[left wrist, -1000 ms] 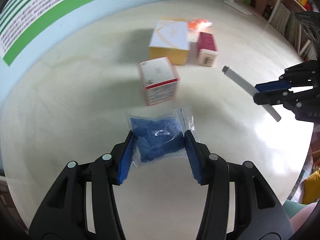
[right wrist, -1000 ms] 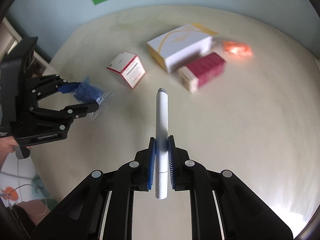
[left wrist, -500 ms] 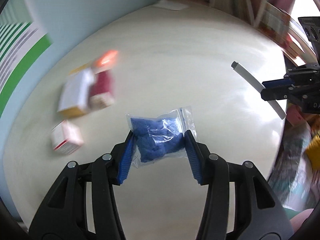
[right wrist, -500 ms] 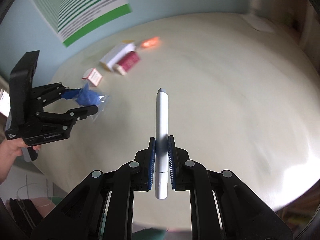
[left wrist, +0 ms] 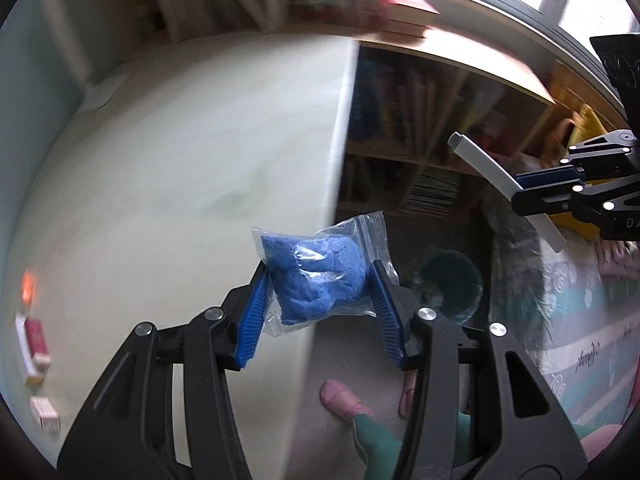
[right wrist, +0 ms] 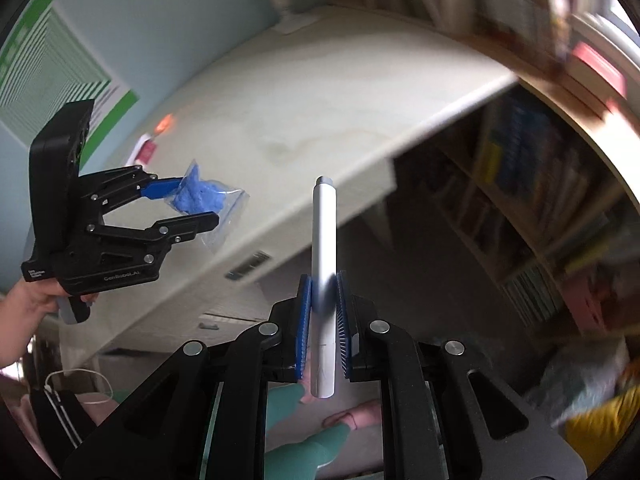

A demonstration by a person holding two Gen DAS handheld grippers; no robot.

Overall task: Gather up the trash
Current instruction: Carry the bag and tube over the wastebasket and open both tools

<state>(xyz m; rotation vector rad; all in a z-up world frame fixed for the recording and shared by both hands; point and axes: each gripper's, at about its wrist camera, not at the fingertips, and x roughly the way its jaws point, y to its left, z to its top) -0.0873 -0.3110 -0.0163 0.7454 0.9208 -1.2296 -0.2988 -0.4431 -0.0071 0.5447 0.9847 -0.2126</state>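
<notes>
"GenRoboLAi", or something very close to it, was printed in pale letters along the black body of the left tongs [right wrist: 188, 202], as seen from the right wrist. A small white label of two lines near its handle could not be made out. On the body of the right tongs [left wrist: 540, 196], only the letters "DA" were seen at the picture's edge.

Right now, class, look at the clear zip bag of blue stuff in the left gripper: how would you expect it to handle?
The zip bag probably handles soft: its blue filling bulges between the left gripper's fingers. The loose plastic edges look floppy and likely slippery. It seems light, hanging from a side pinch without sagging much.
</notes>
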